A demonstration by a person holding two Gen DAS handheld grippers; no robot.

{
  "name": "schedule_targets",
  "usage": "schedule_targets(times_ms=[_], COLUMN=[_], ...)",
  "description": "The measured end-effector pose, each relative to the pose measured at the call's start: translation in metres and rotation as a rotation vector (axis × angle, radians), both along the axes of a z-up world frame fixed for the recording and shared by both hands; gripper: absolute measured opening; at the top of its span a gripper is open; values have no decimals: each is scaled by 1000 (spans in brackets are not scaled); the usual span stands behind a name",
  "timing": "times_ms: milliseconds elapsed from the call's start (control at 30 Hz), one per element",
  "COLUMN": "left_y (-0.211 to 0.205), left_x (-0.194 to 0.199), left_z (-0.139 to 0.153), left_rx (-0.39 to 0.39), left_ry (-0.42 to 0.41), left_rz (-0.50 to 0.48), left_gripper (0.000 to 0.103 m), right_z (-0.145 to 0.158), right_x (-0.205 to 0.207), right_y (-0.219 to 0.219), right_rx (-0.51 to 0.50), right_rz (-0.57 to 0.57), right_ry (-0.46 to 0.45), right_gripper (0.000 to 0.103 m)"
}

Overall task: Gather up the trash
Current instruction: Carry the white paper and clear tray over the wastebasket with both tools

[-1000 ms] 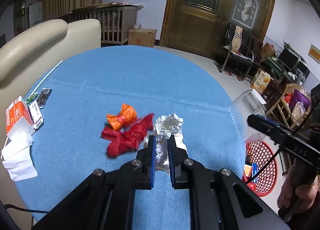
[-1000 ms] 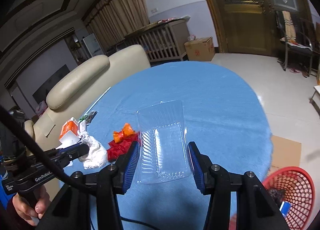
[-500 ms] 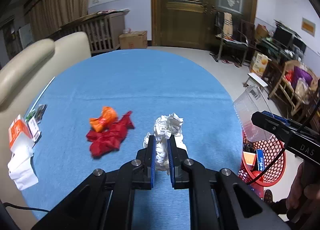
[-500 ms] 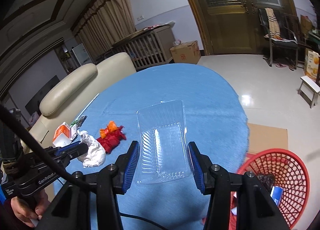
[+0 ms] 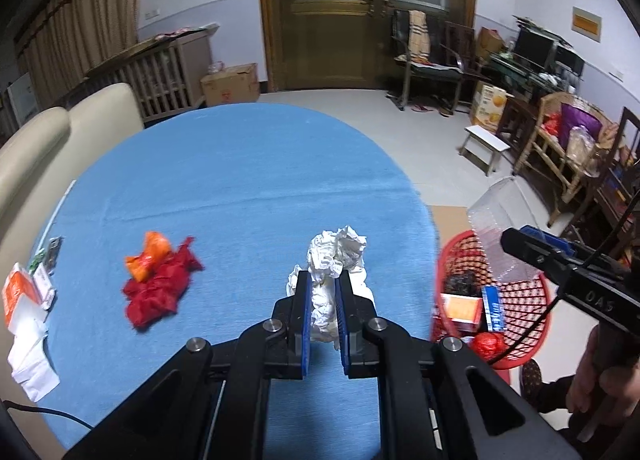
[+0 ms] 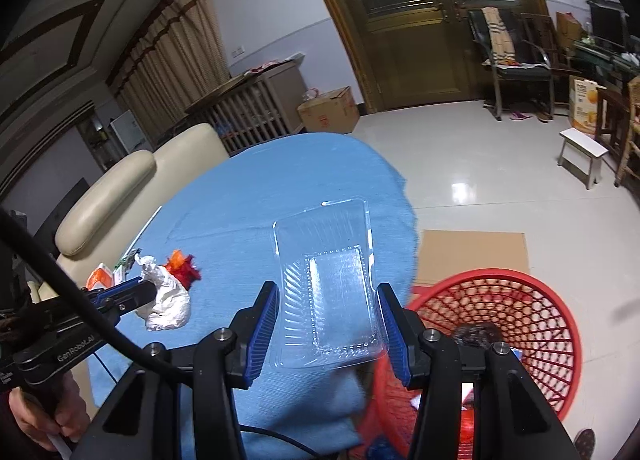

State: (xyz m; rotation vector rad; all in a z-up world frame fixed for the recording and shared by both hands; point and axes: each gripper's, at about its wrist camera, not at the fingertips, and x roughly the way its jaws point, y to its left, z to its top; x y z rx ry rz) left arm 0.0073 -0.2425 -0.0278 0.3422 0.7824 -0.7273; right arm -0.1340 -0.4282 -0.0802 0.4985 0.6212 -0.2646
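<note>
Blue table point(image 5: 240, 180); left fingers point(image 5: 304, 300) tight on crumpled paper point(image 5: 336, 256); right fingers point(image 6: 264, 324) half-spread, clamping clear tray point(image 6: 328, 280)

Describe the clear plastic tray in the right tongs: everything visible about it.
The clear plastic tray is a thin, transparent rectangular clamshell-type container with rounded corners, ribbed walls and a flat recessed base. It looks empty. The right tongs pinch it by its long sides, blue pads pressed on both walls, holding it in the air above the blue table's edge, beside the red basket. Nothing else touches it.
</note>
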Motion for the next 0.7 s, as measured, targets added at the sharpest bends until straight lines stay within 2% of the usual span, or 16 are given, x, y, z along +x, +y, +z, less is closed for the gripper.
schedule_targets(times_ms=[167,367,700], left_y=[-24,-50,-65], left_x=[-14,-22,-38], left_z=[6,9,15], left_rx=[-5,-18,-14], left_ry=[-14,26,27], left_rz=[-59,-98,-129], left_gripper=[12,12,12], right_z=[-1,1,3], right_x=[-17,-35,-59], right_y=[-9,-16,-30], right_rx=[-68,-103,-93], right_rz=[-43,-83,-125], right_ry=[26,34,32], right_gripper=[53,53,53])
